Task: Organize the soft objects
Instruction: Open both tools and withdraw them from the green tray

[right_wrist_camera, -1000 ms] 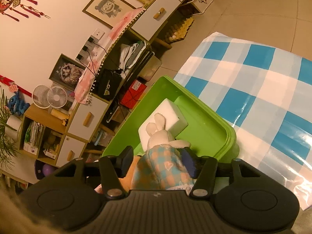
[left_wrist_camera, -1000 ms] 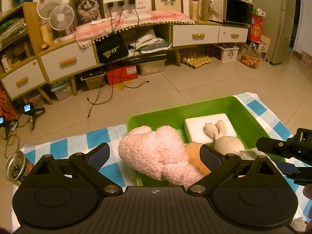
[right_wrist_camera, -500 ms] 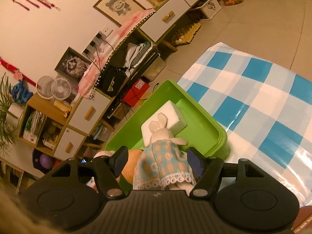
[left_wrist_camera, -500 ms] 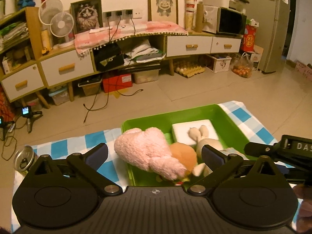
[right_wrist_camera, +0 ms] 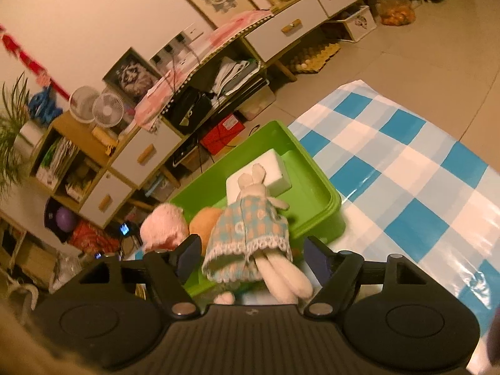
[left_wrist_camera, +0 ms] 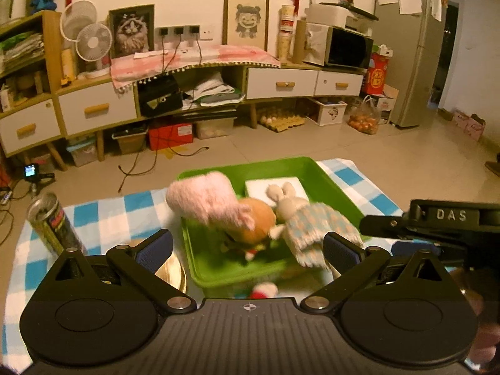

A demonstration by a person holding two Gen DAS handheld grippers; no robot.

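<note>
A green bin [left_wrist_camera: 331,184] [right_wrist_camera: 315,206] sits on a blue-checked cloth and holds a pink plush [left_wrist_camera: 206,200] [right_wrist_camera: 162,228], an orange plush [left_wrist_camera: 259,222] [right_wrist_camera: 203,222], a white foam block [left_wrist_camera: 259,187] [right_wrist_camera: 278,172] and a rabbit doll in a checked dress [left_wrist_camera: 309,222] [right_wrist_camera: 250,225]. The rabbit's legs hang over the bin's near rim. My left gripper [left_wrist_camera: 248,250] is open and empty, above the bin's near edge. My right gripper [right_wrist_camera: 251,254] is open, its fingers apart on either side of the rabbit's dress and legs. It also shows at the right of the left wrist view [left_wrist_camera: 390,226].
A drink can [left_wrist_camera: 51,222] stands on the cloth [right_wrist_camera: 406,162] at the left. A gold round lid [left_wrist_camera: 172,272] lies by the bin's near left corner. A small red-and-white toy [left_wrist_camera: 264,290] lies on the cloth in front of the bin. Cabinets line the far wall.
Both grippers have pulled back and up from the bin. The right gripper's jaws have opened and the rabbit doll now lies in the bin with its legs over the rim.
</note>
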